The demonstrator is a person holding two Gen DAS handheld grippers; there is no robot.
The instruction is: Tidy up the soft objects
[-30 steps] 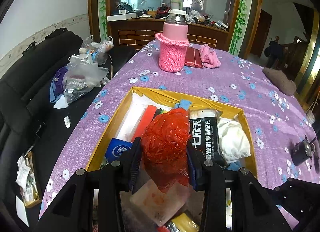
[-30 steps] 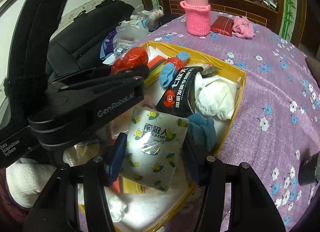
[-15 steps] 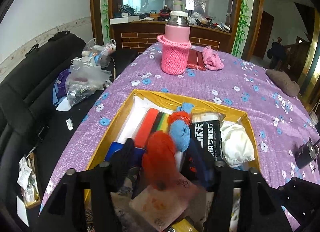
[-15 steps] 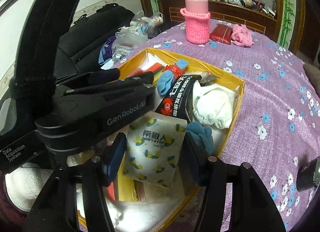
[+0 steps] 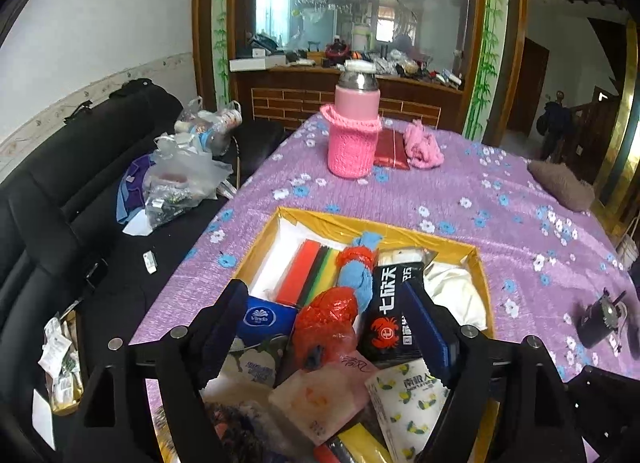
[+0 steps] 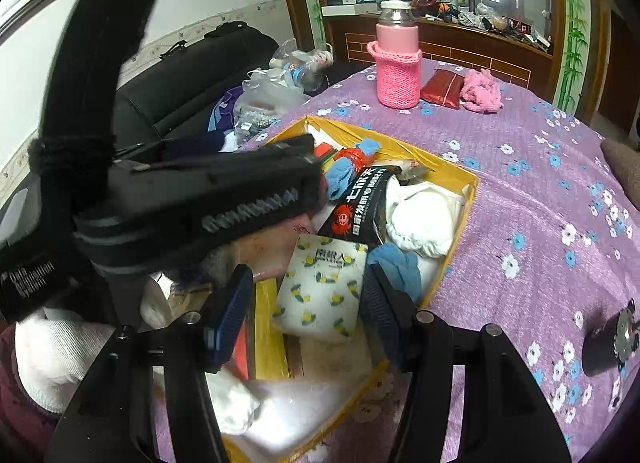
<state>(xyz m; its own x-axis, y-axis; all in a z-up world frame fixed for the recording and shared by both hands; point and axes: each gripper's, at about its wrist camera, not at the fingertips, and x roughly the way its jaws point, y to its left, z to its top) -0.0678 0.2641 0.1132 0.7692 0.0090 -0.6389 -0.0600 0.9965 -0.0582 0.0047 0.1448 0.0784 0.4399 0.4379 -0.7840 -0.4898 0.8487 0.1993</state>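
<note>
An open yellow box [image 5: 360,219] on the purple flowered tablecloth holds several soft packs and cloths. A crumpled red plastic bag [image 5: 328,323] lies in it, low between the fingers of my left gripper [image 5: 324,303]. The jaws are opening and neither pad touches the bag. My right gripper [image 6: 304,283] hovers open over a white pack with yellow print [image 6: 320,291], with a gap on the pack's left side. The same pack [image 5: 408,395] rests in the box in the left wrist view. The left gripper's black body [image 6: 200,199] fills the left of the right wrist view.
A pink bottle in a knitted sleeve [image 5: 354,131], a red pouch [image 5: 392,147] and a pink knit [image 5: 424,143] stand at the table's far end. A brown cloth [image 5: 560,183] and a small black device [image 5: 600,319] lie at the right. A black sofa [image 5: 60,203] with plastic bags [image 5: 180,175] runs along the left.
My left gripper was shut on the red bag, then spread its jaws and the bag dropped into the box. Both grippers have lifted a little away from the box.
</note>
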